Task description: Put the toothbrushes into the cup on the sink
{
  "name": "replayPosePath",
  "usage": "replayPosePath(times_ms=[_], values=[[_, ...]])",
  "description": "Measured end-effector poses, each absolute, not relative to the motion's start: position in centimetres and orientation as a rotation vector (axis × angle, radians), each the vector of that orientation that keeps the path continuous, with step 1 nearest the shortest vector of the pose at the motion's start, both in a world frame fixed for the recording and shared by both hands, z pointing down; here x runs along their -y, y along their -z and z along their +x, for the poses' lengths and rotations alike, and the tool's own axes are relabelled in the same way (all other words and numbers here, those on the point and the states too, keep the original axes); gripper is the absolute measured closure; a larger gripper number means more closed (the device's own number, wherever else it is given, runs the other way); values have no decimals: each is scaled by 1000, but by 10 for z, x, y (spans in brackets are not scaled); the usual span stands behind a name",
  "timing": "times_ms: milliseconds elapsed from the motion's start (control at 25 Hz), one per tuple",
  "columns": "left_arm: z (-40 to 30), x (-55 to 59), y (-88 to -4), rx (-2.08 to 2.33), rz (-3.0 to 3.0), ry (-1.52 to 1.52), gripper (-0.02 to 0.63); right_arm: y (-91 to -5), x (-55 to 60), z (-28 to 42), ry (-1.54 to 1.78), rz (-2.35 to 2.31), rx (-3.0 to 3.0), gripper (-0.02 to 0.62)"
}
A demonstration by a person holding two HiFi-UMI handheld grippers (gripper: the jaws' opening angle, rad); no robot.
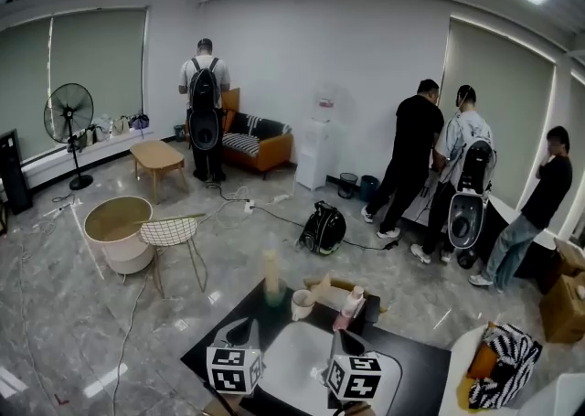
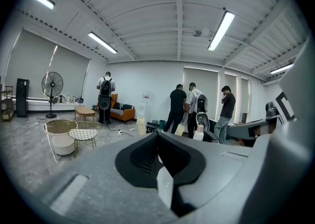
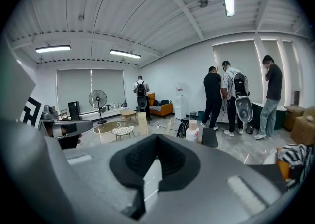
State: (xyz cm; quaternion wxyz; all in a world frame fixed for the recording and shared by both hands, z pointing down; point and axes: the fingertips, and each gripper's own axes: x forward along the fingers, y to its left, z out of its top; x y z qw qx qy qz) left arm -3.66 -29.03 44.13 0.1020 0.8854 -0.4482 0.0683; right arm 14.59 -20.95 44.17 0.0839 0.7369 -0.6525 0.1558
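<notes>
While you hold both grippers low over the dark table point(image 1: 416, 364), your left gripper point(image 1: 245, 328) sits at the left side of the white sink point(image 1: 291, 350), its jaws pressed together with nothing between them. Beyond it stands a tall pale bottle point(image 1: 272, 281), then the white cup point(image 1: 302, 304) just past the sink's far edge, then a pink-and-white bottle point(image 1: 350, 305). Your right gripper point(image 1: 340, 341), at the sink's right side, is likewise closed and empty.

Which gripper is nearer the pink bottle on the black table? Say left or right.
Right. In the head view the right gripper sits just below the pink bottle. The left gripper is farther off, to the bottle's lower left.
</notes>
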Motion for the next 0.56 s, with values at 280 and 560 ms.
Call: replayPosePath(times_ms=[280,560], values=[[-35,295,-440,1328,2617,-197,598,-439,215,145,-450,2182,1962,592],[-37,297,-441,1334,2620,-208,598,-437,218,143,-449,2166,1976,592]])
